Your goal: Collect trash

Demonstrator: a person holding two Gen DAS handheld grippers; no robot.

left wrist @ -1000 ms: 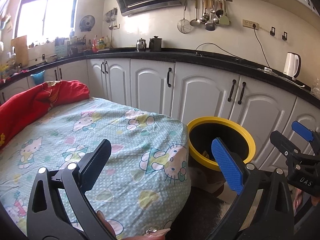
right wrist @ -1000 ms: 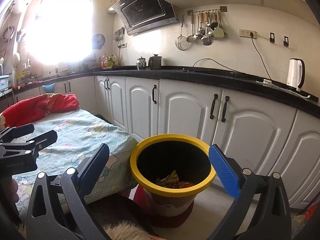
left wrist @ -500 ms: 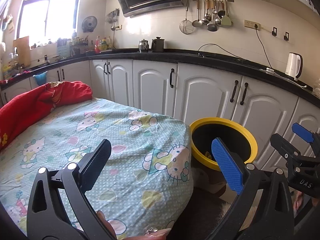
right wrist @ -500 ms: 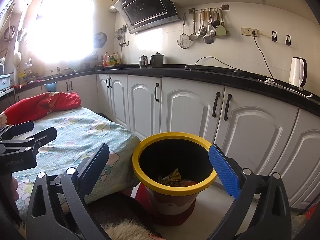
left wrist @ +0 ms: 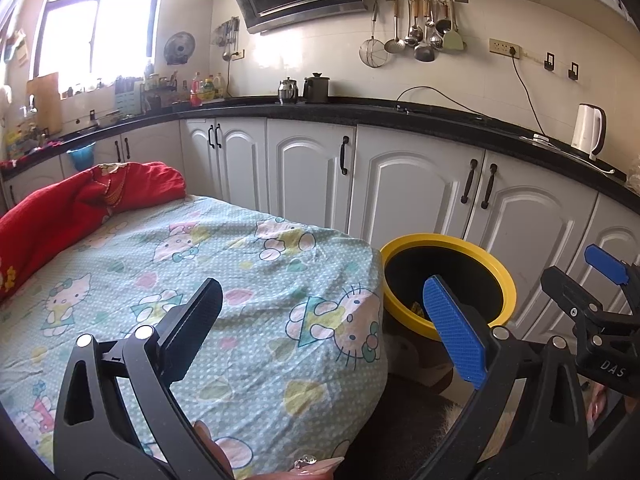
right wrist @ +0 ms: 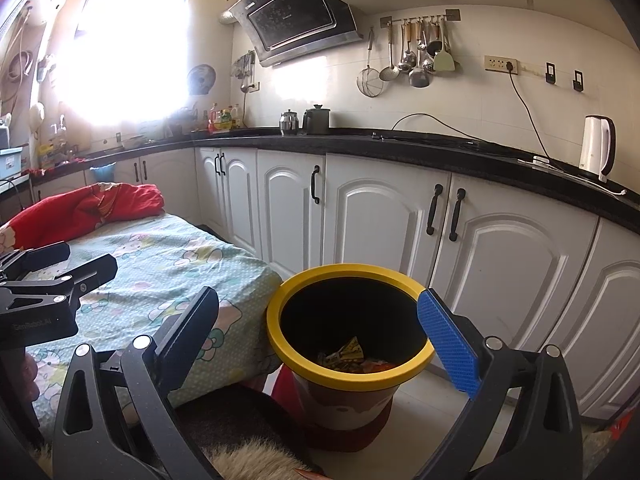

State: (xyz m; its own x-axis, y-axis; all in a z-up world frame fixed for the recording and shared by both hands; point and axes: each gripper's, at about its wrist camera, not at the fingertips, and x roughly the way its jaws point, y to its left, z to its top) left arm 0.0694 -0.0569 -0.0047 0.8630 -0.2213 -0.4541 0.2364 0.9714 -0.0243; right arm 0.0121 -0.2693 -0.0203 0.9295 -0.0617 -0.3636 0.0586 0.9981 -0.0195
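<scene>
A yellow-rimmed trash bin (right wrist: 408, 372) stands on the floor by the white cabinets, with crumpled wrappers (right wrist: 346, 354) at its bottom. It also shows in the left wrist view (left wrist: 505, 292), right of the bed. My right gripper (right wrist: 320, 326) is open and empty, held in front of the bin's mouth. My left gripper (left wrist: 324, 320) is open and empty, above the near corner of the bed with the Hello Kitty sheet (left wrist: 240, 272). No loose trash shows on the sheet.
A red blanket (left wrist: 72, 208) lies at the bed's far left. White cabinets (right wrist: 380, 220) under a black counter (right wrist: 400, 144) run behind the bin. A white kettle (right wrist: 598, 148) stands at the right. A furry rug (right wrist: 248, 460) lies below.
Both views have shifted slightly; the bin and bed sit a little further right in each. Both grippers stay open and empty.
</scene>
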